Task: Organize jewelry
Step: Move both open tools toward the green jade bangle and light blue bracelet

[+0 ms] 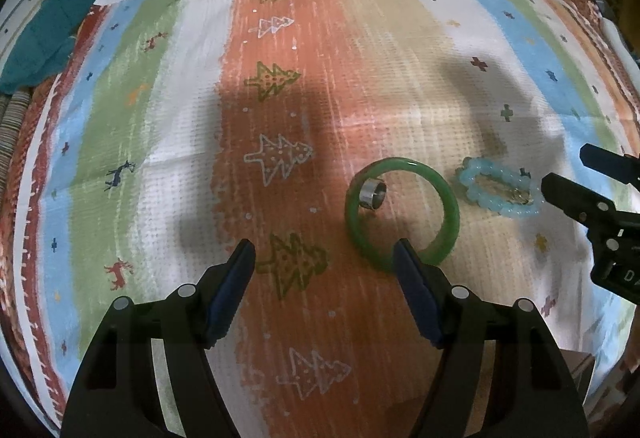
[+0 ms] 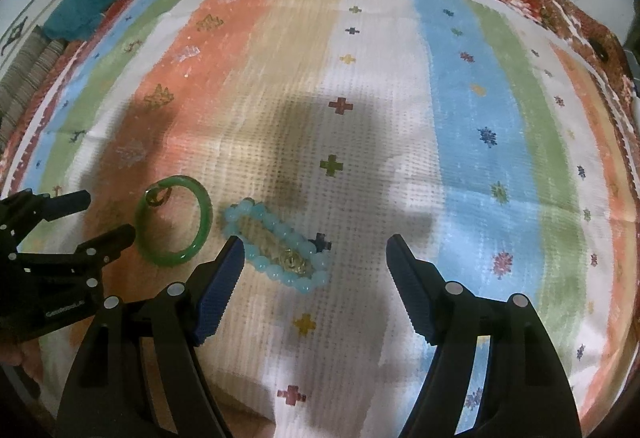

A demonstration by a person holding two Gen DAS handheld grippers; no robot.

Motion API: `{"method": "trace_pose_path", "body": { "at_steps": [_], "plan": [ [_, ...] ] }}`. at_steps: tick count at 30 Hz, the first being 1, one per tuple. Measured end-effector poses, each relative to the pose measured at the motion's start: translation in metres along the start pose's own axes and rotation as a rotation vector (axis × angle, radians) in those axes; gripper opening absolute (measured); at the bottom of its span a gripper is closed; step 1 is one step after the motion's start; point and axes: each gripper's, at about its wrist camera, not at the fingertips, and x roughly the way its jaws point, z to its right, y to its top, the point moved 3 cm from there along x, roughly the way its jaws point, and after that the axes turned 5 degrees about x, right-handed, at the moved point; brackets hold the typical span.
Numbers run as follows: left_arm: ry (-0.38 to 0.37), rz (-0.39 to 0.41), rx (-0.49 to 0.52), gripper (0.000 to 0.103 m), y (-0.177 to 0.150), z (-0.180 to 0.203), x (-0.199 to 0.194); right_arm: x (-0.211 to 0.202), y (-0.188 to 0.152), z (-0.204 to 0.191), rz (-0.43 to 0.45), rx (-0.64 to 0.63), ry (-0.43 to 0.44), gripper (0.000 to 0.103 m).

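Both tongs gape wide: left (image 1: pixel 324 258) beside green bangle (image 1: pixel 402 214), right (image 2: pixel 314 254) apparently just short of bead bracelet (image 2: pixel 276 246).

The near arc of the green bangle (image 1: pixel 402 214) is covered by the left gripper's (image 1: pixel 324 258) finger at 5 o'clock. The right gripper (image 1: pixel 576 184) is cut off at 3 o'clock. The gold piece (image 2: pixel 294 261) inside the bead bracelet (image 2: pixel 276 244) is blurred beyond identification.
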Motion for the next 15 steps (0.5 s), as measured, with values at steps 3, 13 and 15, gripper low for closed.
{"method": "trace_pose_path", "body": {
  "at_steps": [3, 13, 15],
  "plan": [
    [-0.004, -0.006, -0.002, 0.07, 0.002, 0.0, 0.005, 0.008, 0.002, -0.002, -0.018, -0.012, -0.008, 0.073],
    [-0.001, -0.032, 0.0, 0.068, 0.004, -0.002, 0.02, 0.036, 0.005, -0.004, -0.071, -0.035, -0.032, 0.073],
    [0.001, -0.033, 0.007, 0.068, 0.005, -0.001, 0.022, 0.042, 0.005, -0.002, -0.078, -0.033, -0.042, 0.073]
  ]
}}
